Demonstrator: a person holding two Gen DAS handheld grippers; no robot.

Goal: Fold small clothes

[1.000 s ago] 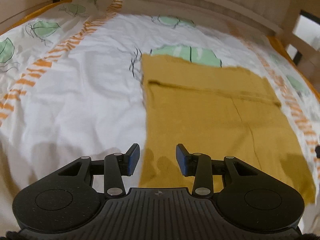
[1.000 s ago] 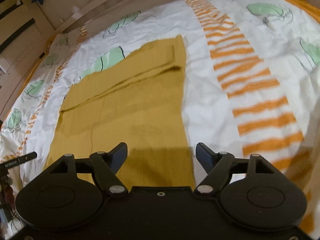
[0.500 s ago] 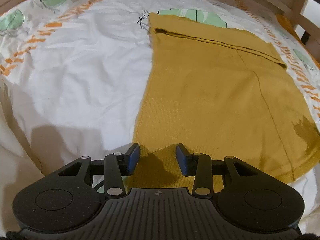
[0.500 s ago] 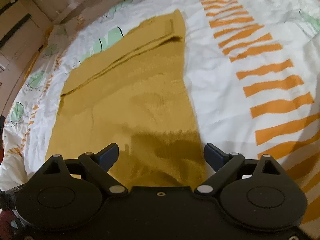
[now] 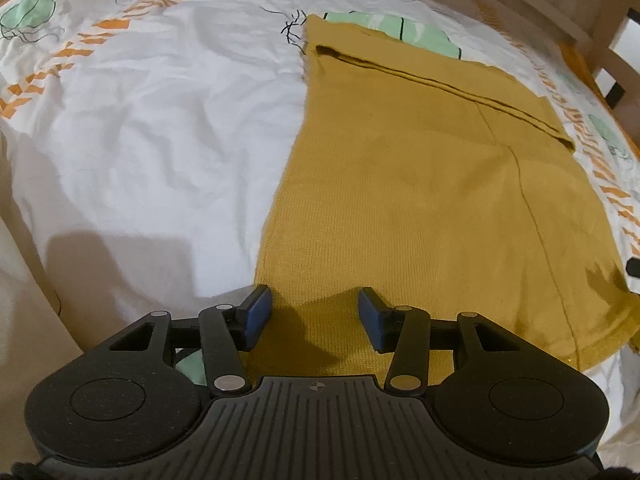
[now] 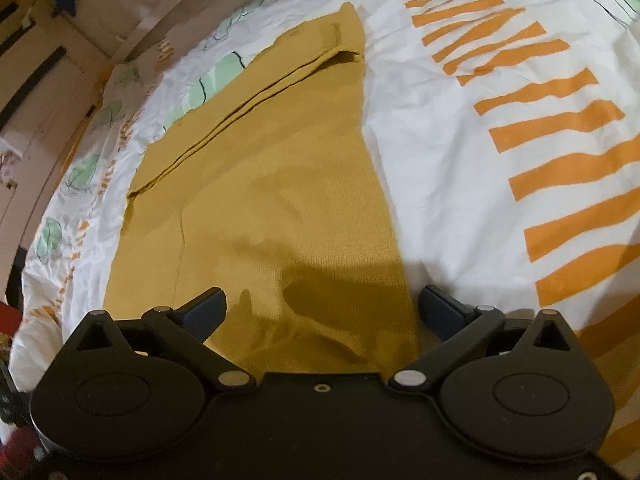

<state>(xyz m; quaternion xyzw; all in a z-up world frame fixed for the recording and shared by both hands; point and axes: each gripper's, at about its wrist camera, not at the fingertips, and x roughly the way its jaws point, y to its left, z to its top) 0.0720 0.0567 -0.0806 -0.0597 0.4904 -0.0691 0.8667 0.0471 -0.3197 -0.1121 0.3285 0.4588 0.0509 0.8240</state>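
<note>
Bed cover (image 5: 140, 128): white crumpled cotton printed with green leaves and orange dashes, spread over a bed; wooden rails edge its far side in both views.

Mustard-yellow knitted garment (image 5: 420, 208): lies flat on the bed cover, a folded band across its far end, a seam running lengthwise. Its near hem reaches down under both sets of tongs.

Right tongs (image 6: 322, 312): black with dark blue pads, spread wide and opening. The garment's near right corner lies between and below the fingers, the right pad over the white cover just beside the garment's edge; the pads do not press on the cloth.

Left tongs (image 5: 314, 318): black, blue pads, about half spread and opening. The garment's near left corner sits between them, with no pad pressing on it.

Hidden or unclear: the garment's nearest hem is covered by the tong bodies in both views; whether the fingertips touch the fabric cannot be told. The right wrist view is slightly blurred.
</note>
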